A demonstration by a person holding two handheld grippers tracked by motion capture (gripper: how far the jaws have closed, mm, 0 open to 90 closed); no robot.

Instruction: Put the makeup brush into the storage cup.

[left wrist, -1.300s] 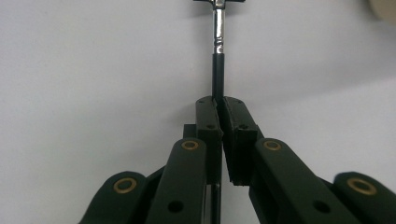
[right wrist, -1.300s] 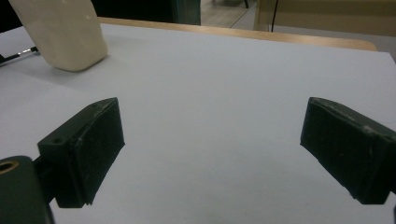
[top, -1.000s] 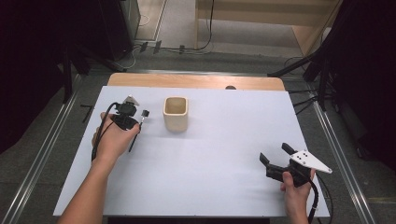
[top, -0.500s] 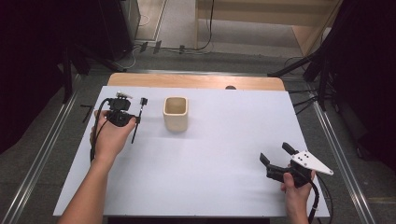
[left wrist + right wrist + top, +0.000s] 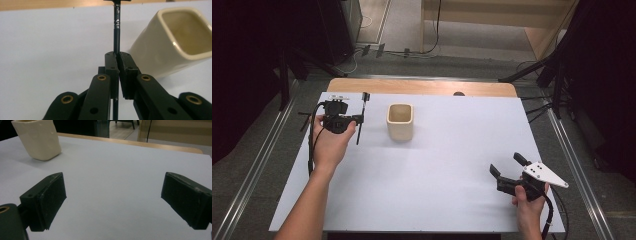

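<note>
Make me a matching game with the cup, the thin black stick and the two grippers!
Things:
1. cream cup
2. thin black stick
3. left hand-held gripper
4. right hand-held gripper

States:
A. jaws wide apart, nothing between them
B. stands upright on the white table
C. pinched between two black jaws
D. jaws shut

Pairs: 1-B, 2-C, 3-D, 4-A

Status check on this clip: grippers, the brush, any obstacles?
Left hand-held gripper shut on thin black brush. Right hand-held gripper open, idle. Cream cup beside brush; nothing between.
</note>
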